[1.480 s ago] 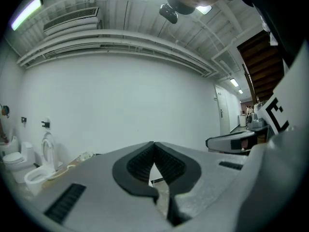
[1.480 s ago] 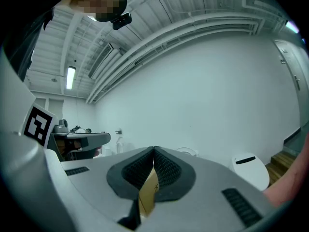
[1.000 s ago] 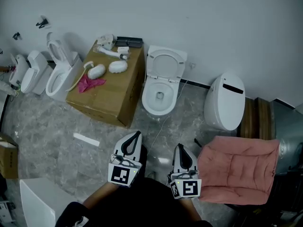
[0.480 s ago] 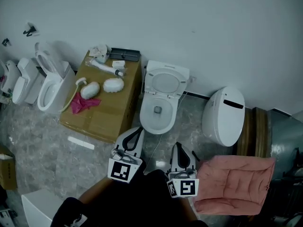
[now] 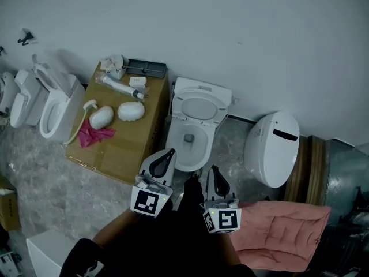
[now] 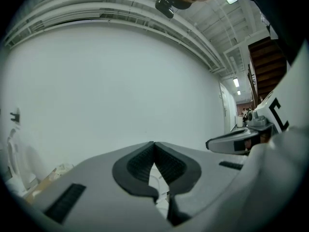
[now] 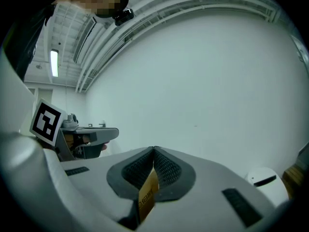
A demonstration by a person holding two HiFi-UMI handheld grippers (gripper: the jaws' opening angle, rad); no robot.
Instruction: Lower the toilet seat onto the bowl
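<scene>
A white toilet stands against the wall in the head view, its bowl (image 5: 188, 146) open and its seat (image 5: 200, 106) raised against the tank. My left gripper (image 5: 169, 153) hovers just in front of the bowl's near left rim, jaws shut and empty. My right gripper (image 5: 214, 169) hangs a little nearer, to the right of the bowl's front, also shut with nothing in it. In the left gripper view the gripper (image 6: 154, 143) points at the white wall with tips touching. The right gripper (image 7: 153, 149) in its own view does the same.
A cardboard box (image 5: 124, 146) with plumbing parts and a pink cloth (image 5: 92, 135) stands left of the toilet. More toilets (image 5: 53, 105) line the wall further left. A closed white toilet (image 5: 271, 149) stands to the right, and a pink cushion (image 5: 282, 235) lies at the near right.
The view has moved closer to the toilet. Both grippers have advanced toward the bowl, the left one now at its near rim. Both stayed shut.
</scene>
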